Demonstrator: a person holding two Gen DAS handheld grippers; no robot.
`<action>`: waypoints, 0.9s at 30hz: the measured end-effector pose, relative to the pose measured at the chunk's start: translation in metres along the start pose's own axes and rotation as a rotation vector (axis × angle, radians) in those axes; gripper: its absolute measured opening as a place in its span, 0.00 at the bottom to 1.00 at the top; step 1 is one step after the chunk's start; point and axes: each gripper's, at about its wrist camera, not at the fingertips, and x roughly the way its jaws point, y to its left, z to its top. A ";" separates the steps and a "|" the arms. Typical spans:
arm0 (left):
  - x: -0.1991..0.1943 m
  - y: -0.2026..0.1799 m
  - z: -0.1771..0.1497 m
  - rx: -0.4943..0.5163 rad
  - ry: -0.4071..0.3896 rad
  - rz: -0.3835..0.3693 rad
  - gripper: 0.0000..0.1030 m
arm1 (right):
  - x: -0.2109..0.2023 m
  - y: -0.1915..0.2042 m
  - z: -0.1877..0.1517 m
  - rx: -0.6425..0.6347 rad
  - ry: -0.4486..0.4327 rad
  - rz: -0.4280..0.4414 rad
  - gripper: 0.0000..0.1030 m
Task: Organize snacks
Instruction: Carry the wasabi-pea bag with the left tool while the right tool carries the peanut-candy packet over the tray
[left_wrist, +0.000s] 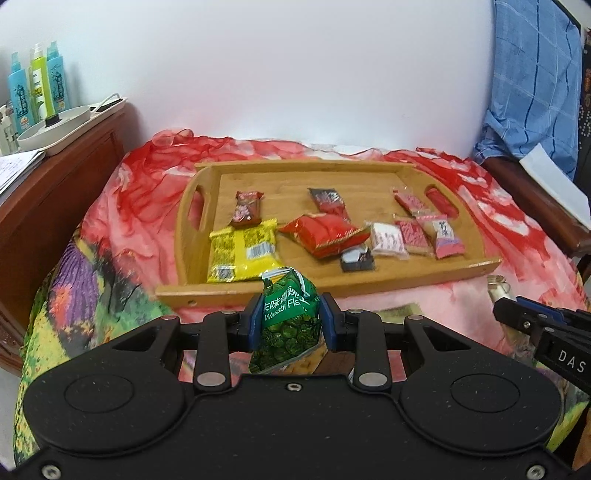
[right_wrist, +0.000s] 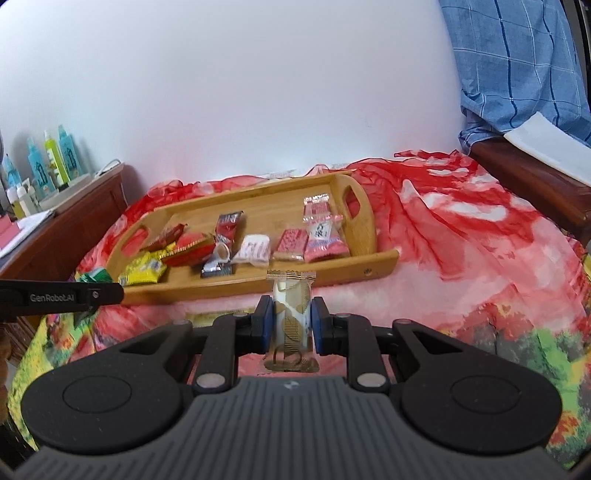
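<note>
While both claws hang above the near part of the bed, the scene reads from big to small as follows. Bed under a red, pink and floral patterned cloth (left_wrist: 122, 236), white wall behind, dark wooden furniture at left and right. Centred on the cloth: a shallow rectangular bamboo tray with cut-out handles (left_wrist: 417, 275), long axis running left to right, its near rim just beyond both claws.

Tray contents, largest down: yellow foil snack bag (left_wrist: 242, 253) at near left; red foil packet (left_wrist: 327, 233) in the middle; pink wrapped biscuits (left_wrist: 445, 236) toward the right; small dark red bar (left_wrist: 246, 208) far left.

Left claw (left_wrist: 289, 318): pinching a green wasabi-pea packet (left_wrist: 288, 325), packet standing upright between the blue pads, clear of the cloth. Judged: the tray floor lies straight ahead, free space scarce at near left beside the yellow bag.

Right claw (right_wrist: 291, 322): pinching a slim white-and-gold wrapped snack (right_wrist: 291, 317), long axis upright, top seal above the pads. Tray lies ahead and to the left; the bare near-right corner looks closest to this claw.

Judged step: carry both snacks over the near rim, then release inside. Rim height is the snag risk.
</note>
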 end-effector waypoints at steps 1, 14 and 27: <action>0.001 0.000 0.003 -0.004 0.001 -0.014 0.29 | 0.001 0.000 0.003 0.001 -0.001 0.003 0.25; 0.020 0.014 0.043 -0.043 -0.022 -0.039 0.29 | 0.023 -0.007 0.048 0.053 -0.011 0.031 0.25; 0.055 0.027 0.090 -0.102 -0.024 -0.097 0.29 | 0.067 -0.006 0.091 0.074 0.017 0.064 0.25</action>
